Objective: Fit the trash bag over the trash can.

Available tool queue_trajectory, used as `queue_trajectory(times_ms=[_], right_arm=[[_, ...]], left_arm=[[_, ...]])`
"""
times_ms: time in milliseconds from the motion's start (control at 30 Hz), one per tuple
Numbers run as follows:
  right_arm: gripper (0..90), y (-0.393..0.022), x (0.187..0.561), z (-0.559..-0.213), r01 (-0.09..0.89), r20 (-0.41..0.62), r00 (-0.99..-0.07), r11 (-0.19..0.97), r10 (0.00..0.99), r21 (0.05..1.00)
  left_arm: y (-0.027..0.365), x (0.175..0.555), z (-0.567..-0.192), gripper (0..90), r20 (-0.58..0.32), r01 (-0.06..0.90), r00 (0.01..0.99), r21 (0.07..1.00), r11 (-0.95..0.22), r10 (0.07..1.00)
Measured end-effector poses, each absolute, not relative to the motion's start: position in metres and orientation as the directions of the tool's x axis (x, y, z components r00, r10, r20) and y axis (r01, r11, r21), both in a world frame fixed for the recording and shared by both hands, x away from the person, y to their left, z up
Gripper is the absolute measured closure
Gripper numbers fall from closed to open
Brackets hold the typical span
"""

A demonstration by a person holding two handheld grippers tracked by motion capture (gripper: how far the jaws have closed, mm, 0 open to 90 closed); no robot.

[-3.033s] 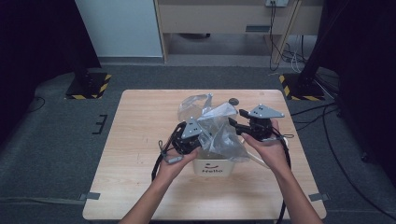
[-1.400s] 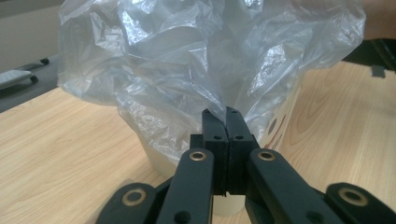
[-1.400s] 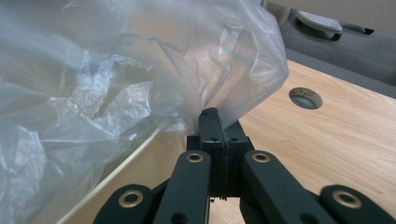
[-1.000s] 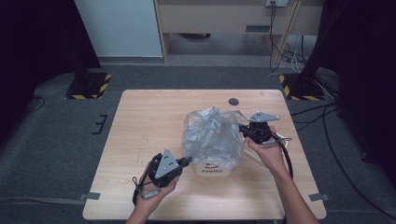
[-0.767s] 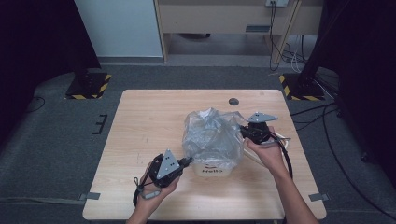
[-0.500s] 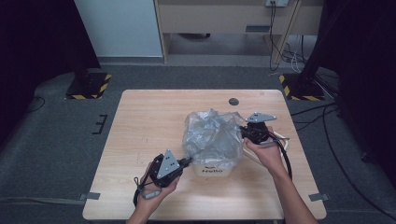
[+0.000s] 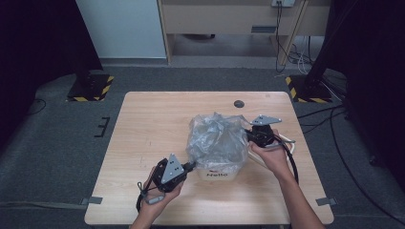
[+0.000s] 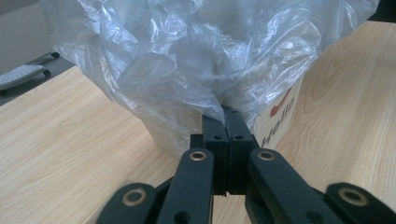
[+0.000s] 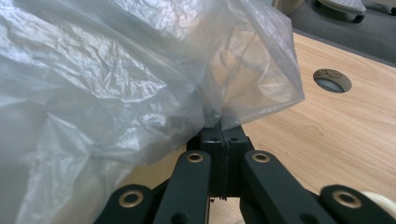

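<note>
The left tool (image 7: 191, 166) and right tool (image 7: 248, 135) each clamp the bag (image 7: 217, 140) film, the bag lying between them over a box (image 7: 217, 172) on the counter (image 7: 153, 124).

A light wooden table (image 7: 143, 143) is being shown standing on grey carpet (image 7: 57, 143), with a round cable opening (image 7: 239, 103) being seen near its far edge. Beyond it, a wooden desk (image 7: 229, 19) and a pale panel (image 7: 119, 28) are being seen. Yellow-and-black striped stand bases (image 7: 90, 87) are being shown at both far corners, and cables (image 7: 296, 52) are being seen hanging at the far right.
</note>
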State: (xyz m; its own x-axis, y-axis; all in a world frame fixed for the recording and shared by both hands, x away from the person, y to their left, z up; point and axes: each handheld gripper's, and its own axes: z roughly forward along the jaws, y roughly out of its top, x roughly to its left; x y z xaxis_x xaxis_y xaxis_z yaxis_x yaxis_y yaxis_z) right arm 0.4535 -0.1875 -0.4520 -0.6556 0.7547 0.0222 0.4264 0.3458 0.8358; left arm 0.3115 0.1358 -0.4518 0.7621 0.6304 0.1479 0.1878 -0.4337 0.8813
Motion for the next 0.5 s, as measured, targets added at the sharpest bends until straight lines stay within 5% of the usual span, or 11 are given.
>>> queue_trajectory(times_ms=[500], right_arm=[[90.0,-0.1873,0.4530,-0.4524,0.429,0.021,-0.659,0.353,0.752,0.831]], left_arm=[[0.1350,0.3109,-0.4549,89.8,0.158,0.187,0.763,0.875,-0.448,0.627]])
